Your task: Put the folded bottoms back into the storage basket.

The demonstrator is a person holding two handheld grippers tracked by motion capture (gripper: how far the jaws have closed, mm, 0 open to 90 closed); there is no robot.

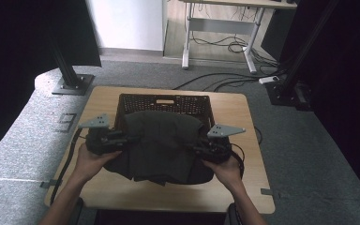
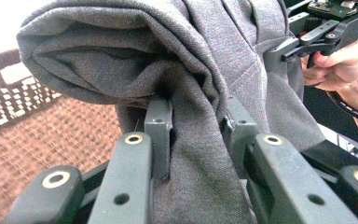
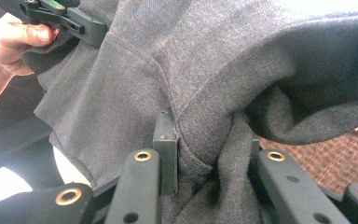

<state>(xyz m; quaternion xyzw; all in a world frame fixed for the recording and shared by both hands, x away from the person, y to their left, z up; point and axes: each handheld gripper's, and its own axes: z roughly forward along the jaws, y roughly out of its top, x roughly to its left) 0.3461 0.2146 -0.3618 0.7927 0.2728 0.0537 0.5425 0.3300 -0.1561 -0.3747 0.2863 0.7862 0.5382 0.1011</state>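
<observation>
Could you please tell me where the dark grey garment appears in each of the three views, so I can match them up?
High view: the garment hangs mid-table between both grippers, over the basket's near edge.
Left gripper view: it bunches centre and top, pinched between the left gripper jaws.
Right gripper view: it spreads across the top, gathered in the right gripper.
Shared landmark: the brown woven basket.

Basket (image 1: 165,101): the front wall and most of the inside are covered by the dark grey garment (image 1: 161,145).
Left gripper (image 1: 127,138): jaw tips are buried in the cloth's folds.
Right gripper (image 1: 198,149): jaw tips are likewise lost under the cloth.
Table (image 1: 243,136): middle covered by the draped cloth.
Forearms: cut off at the bottom edge of the high view.
</observation>
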